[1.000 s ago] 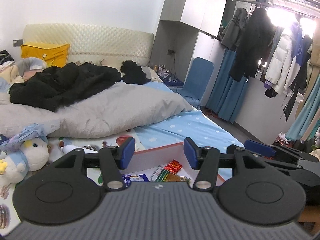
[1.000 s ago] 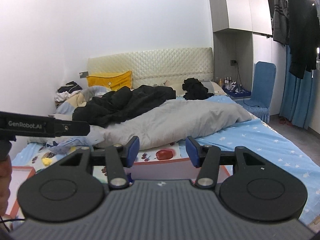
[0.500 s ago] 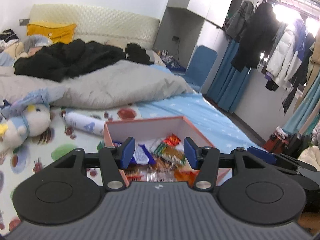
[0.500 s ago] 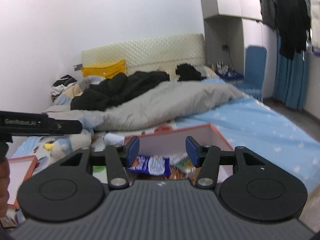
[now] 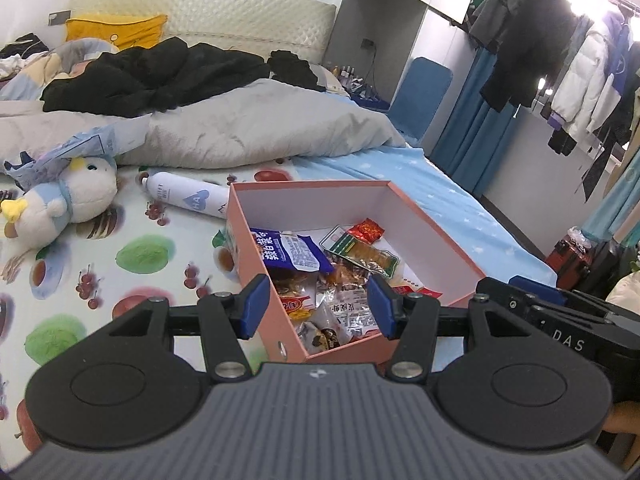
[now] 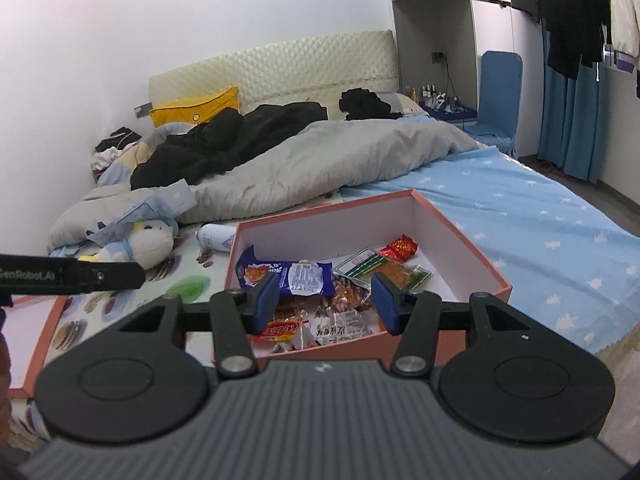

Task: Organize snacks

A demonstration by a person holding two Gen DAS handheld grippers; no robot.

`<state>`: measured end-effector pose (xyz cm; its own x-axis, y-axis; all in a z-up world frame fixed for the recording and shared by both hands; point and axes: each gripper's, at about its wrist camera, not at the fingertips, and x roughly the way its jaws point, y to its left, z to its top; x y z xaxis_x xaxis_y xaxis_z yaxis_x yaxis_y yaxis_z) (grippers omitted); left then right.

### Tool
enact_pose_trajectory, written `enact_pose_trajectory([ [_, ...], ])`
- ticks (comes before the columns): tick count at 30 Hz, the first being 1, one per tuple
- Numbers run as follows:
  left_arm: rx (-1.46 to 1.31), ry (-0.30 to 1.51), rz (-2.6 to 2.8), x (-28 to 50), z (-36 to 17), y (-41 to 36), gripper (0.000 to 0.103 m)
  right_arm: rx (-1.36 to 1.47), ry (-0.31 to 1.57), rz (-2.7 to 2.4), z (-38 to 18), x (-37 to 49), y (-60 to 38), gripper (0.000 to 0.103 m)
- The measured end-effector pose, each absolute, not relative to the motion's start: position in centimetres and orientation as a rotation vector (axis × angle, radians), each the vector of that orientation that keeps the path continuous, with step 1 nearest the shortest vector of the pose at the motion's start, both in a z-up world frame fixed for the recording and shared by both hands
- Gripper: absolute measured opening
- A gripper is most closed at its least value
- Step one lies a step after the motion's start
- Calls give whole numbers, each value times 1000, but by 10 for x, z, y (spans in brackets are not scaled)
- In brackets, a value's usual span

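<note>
Snack box (image 5: 432, 236) just ahead, below both grippers; left gripper (image 5: 317, 306), right gripper (image 6: 326, 302) half-wide, empty

The left tongs (image 5: 316, 308) are black, with two angled arms that each end in a blue pad (image 5: 256, 304). A bright round screw sits at the foot of each inner arm, and smaller dark screws sit at the upper joints. Behind the arms lie two large black discs, each with a raised circle at its centre. Between the discs, toward six o'clock, spreads a grey ribbed housing with a small mark at its top edge. The right tongs (image 6: 325, 306) have the same build, with blue pads (image 6: 267, 300). At three o'clock in the left view the right tongs' black side reads "DAS"; at nine o'clock in the right view a black bar reads "GenRobot.AI".
</note>
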<state>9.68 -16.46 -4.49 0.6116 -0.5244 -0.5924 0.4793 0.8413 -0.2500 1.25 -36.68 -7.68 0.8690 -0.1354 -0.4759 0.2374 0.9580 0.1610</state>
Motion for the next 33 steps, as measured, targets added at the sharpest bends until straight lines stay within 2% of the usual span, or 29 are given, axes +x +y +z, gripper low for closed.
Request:
enact_pose_trajectory([
  [23,-68,725,-559,101,-47,-166,60,218,493,-192,-80,14,-364,54],
  [25,-69,730,-554,100,-47,-166,64,222,495,-191,-80,13,-366,54],
  [27,-74,736,-546,101,-47,-165,79,225,497,-200,-80,14,-368,56],
  [30,-69,736,-529,103,-47,-165,87,226,490,-212,-78,13,-369,72],
  [33,-65,731,-520,105,-46,-164,96,226,485,-211,-77,12,-370,80],
])
